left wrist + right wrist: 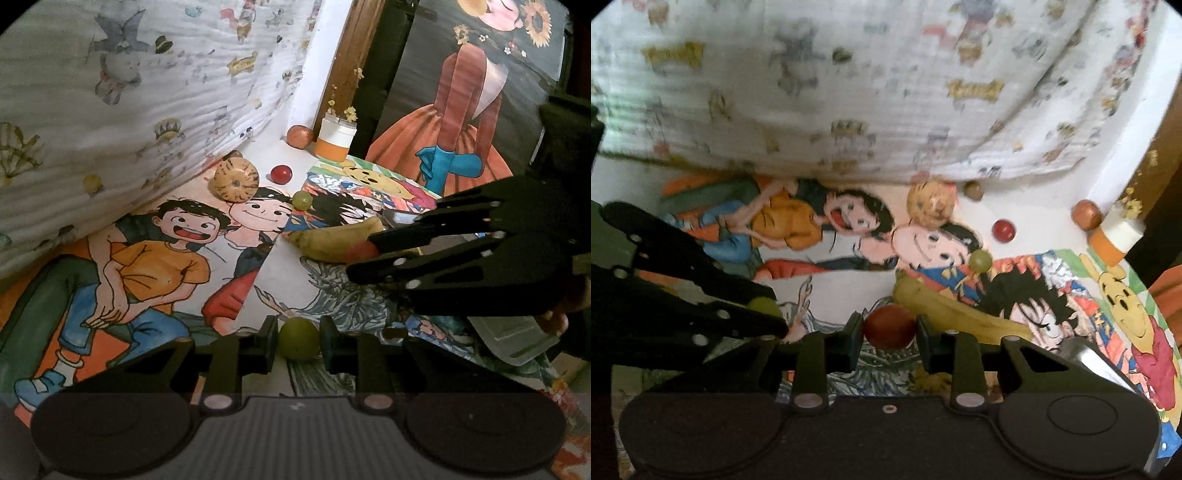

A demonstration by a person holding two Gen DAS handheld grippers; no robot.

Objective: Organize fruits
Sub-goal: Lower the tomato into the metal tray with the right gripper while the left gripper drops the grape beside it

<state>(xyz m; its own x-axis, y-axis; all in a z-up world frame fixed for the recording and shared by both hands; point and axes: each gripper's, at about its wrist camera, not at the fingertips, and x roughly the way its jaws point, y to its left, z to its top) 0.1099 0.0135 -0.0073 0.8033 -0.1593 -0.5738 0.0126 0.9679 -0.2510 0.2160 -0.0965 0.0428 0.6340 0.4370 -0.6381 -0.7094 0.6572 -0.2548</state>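
My left gripper [298, 341] is shut on a small green fruit [298, 339], low over the picture-covered table. My right gripper [889, 328] is shut on a dark red fruit [889, 328]; it shows in the left wrist view [364, 254] at right, next to a banana [332, 238]. The banana [960, 314] lies just right of the red fruit. A striped tan melon [236, 179], a red fruit [281, 174], a green fruit [303, 200] and an apple [300, 136] lie farther back. The left gripper [775, 317] shows at left with its green fruit [762, 306].
A white and orange cup [334, 142] with dried flowers stands at the back by the wall. A patterned white cloth [147, 92] hangs along the table's left side. A clear plastic tray [513, 338] sits under the right gripper. Cartoon drawings [155, 266] cover the tabletop.
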